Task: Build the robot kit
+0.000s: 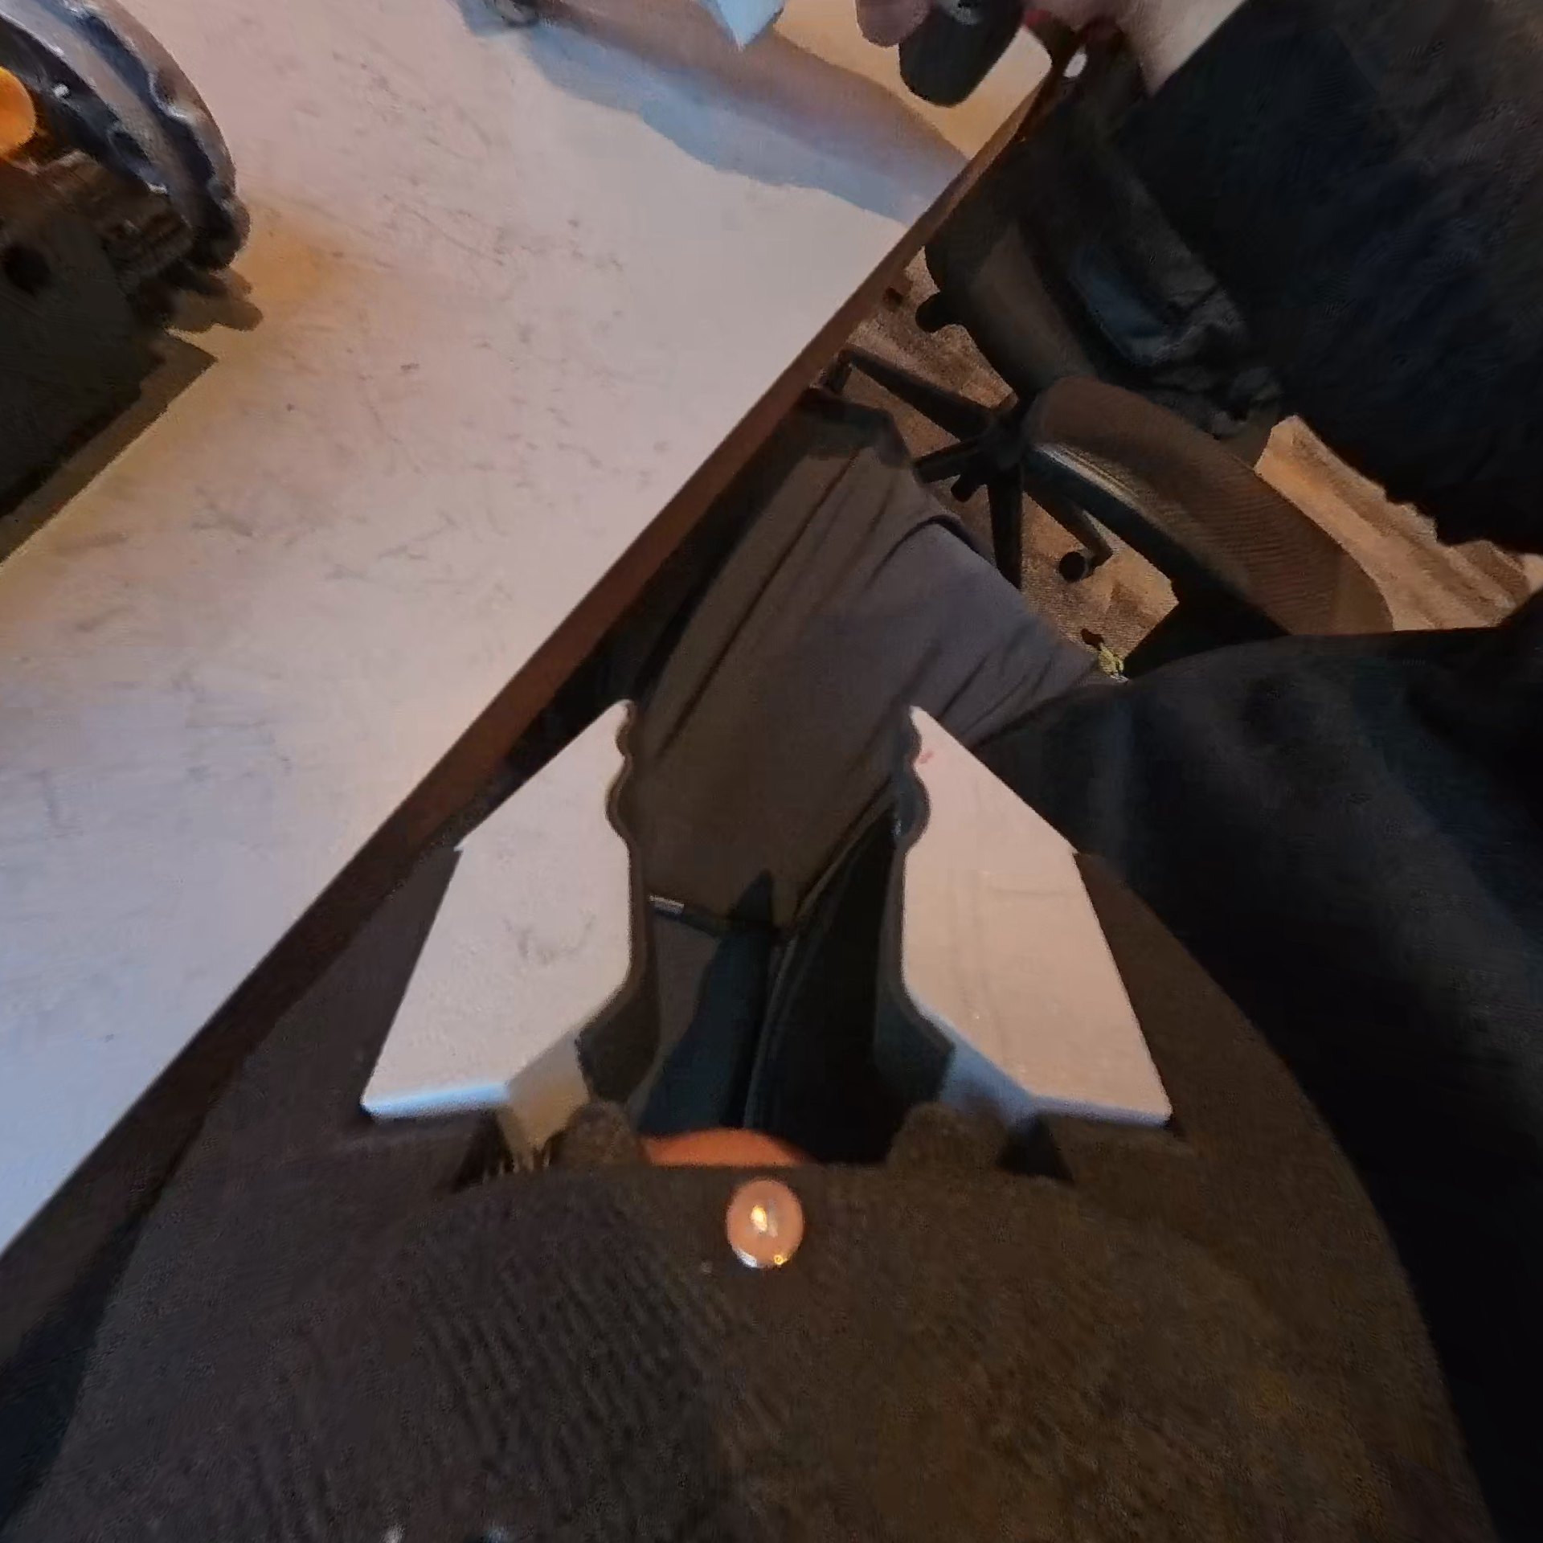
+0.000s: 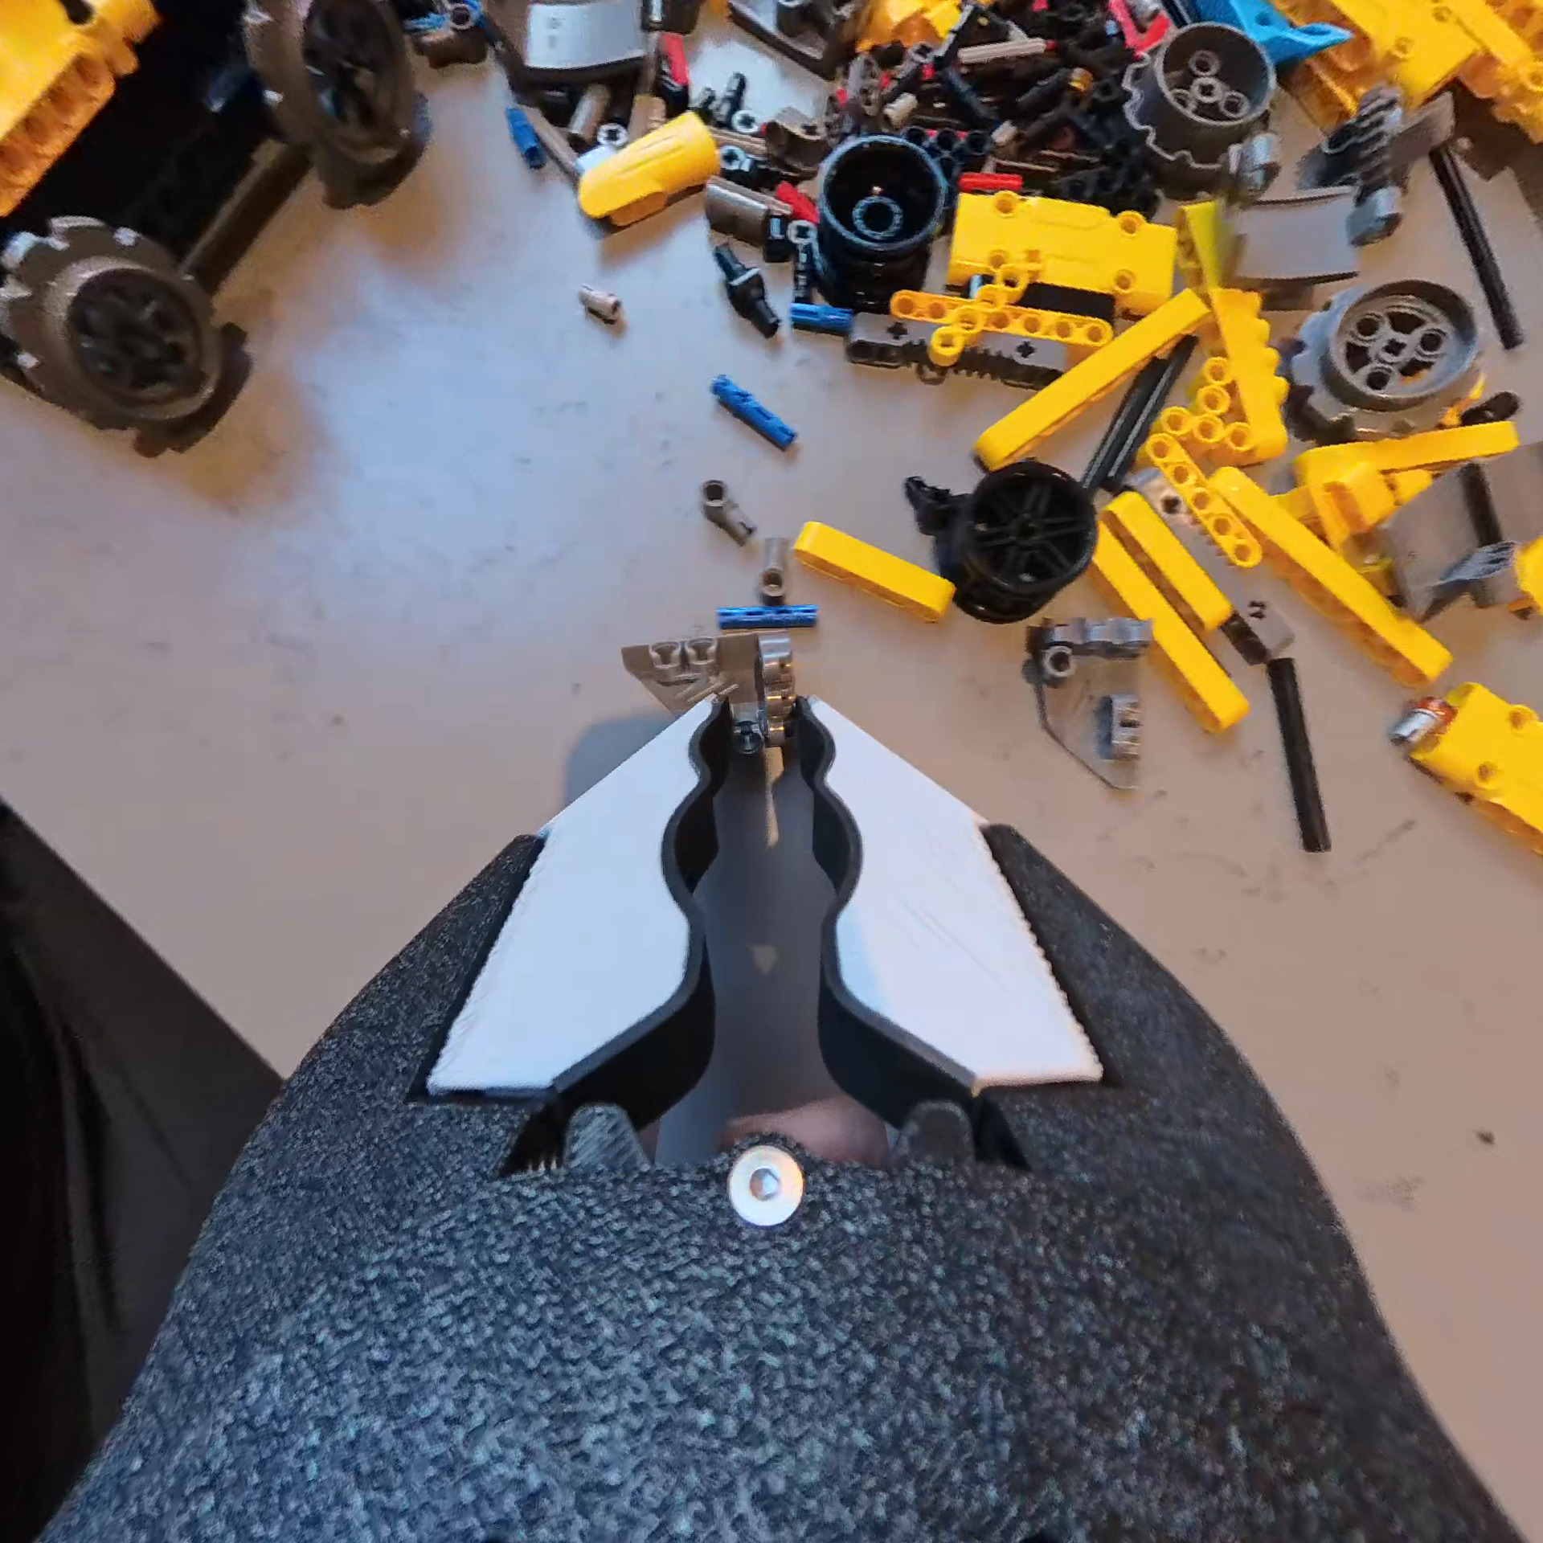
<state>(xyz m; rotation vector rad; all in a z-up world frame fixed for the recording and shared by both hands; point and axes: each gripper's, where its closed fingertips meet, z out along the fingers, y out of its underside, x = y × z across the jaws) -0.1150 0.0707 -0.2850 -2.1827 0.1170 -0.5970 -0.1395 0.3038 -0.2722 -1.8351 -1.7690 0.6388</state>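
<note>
In the right wrist view my right gripper (image 2: 760, 710) is shut on a small grey connector piece (image 2: 772, 676) joined to a grey triangular panel (image 2: 680, 665), low over the table. A blue pin (image 2: 766, 616) and a small grey bush (image 2: 774, 570) lie just beyond it. In the left wrist view my left gripper (image 1: 768, 726) is open and empty. It is off the white table's (image 1: 376, 501) edge and points at a person's grey trouser leg (image 1: 793, 668). The other gripper (image 1: 952, 42), held in a hand, shows at the top edge.
A pile of yellow beams (image 2: 1169, 584), black and grey wheels (image 2: 1023, 538) and small pins fills the right and far side. A part-built yellow vehicle with big grey wheels (image 2: 125, 334) stands at the far left; one wheel (image 1: 125, 167) shows in the left view. An office chair (image 1: 1169, 501) stands beside the table.
</note>
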